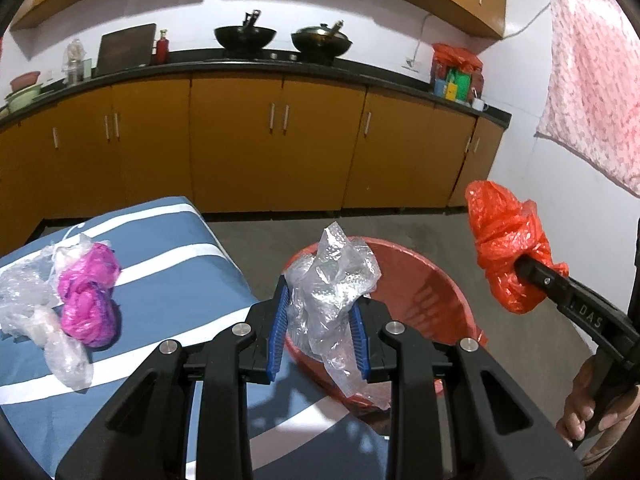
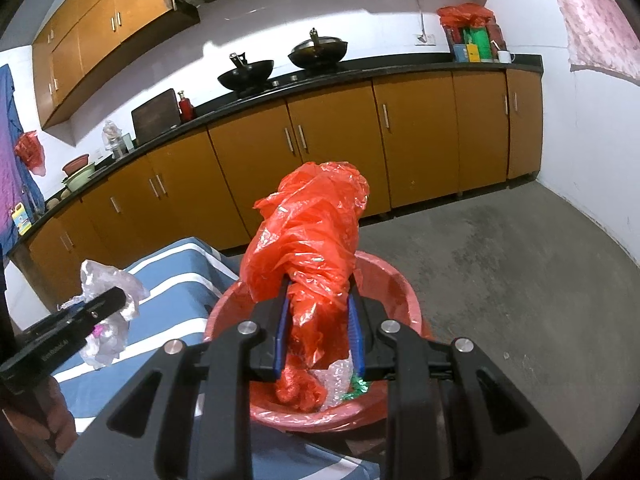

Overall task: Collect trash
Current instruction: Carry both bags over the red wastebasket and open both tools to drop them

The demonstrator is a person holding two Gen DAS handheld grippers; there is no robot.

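My left gripper [image 1: 322, 300] is shut on a crumpled clear plastic bag [image 1: 334, 280], held over the near rim of a red basin [image 1: 432, 280] on the floor. My right gripper [image 2: 318, 304] is shut on a crumpled red plastic bag [image 2: 312, 232], held above the same red basin [image 2: 400, 292]. In the left wrist view the red bag [image 1: 504, 240] hangs at the right of the basin. Red plastic, clear bubble wrap and a green scrap [image 2: 358, 390] lie inside the basin. A pink bag [image 1: 90, 292] and clear plastic scraps [image 1: 28, 292] rest on the blue striped cloth [image 1: 168, 248].
Orange cabinets [image 1: 276, 140] under a black counter [image 1: 280, 64] run along the far wall, with two woks [image 1: 246, 36] on it. Grey concrete floor [image 2: 500, 272] spreads to the right of the basin. A pink cloth [image 1: 592, 80] hangs on the right wall. A hand [image 1: 592, 400] grips the right tool.
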